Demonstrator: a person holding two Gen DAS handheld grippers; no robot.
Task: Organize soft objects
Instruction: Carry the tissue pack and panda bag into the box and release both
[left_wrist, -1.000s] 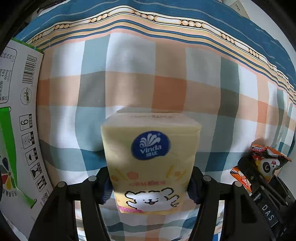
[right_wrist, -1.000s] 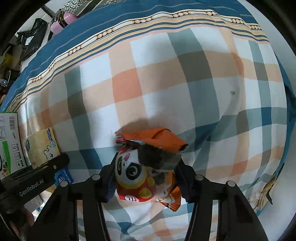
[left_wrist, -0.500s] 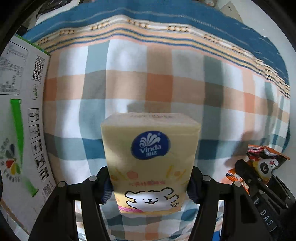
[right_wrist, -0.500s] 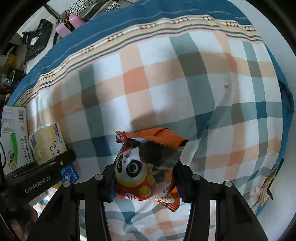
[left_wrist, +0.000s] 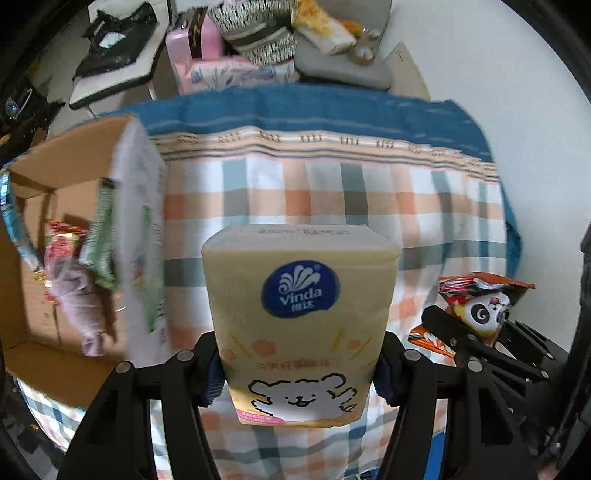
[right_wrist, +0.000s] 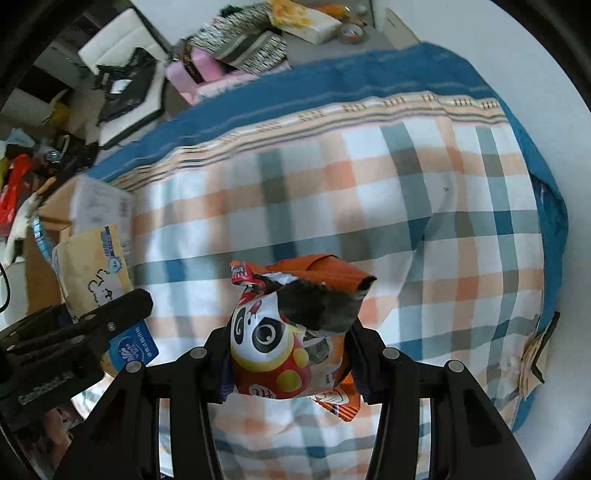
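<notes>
My left gripper (left_wrist: 299, 365) is shut on a yellow Vinda tissue pack (left_wrist: 301, 314) and holds it above the checked bedspread (left_wrist: 332, 192). My right gripper (right_wrist: 288, 365) is shut on an orange panda snack bag (right_wrist: 291, 332), also held above the bedspread (right_wrist: 369, 184). The snack bag shows at the right of the left wrist view (left_wrist: 480, 306). The tissue pack shows at the left of the right wrist view (right_wrist: 90, 269). An open cardboard box (left_wrist: 55, 258) stands on the bed to the left, with a pinkish soft toy (left_wrist: 81, 295) and packets inside.
Beyond the bed's far edge are a pink case (left_wrist: 192, 55), a striped bag (left_wrist: 255, 37) and a white chair (left_wrist: 114, 55). The white wall (left_wrist: 498, 92) runs along the bed's right side. A torn card scrap (right_wrist: 535, 354) lies at the bed's right edge.
Both grippers have lifted away from the bed with their loads. The inside of the cardboard box and the room beyond the bed have come into view.
</notes>
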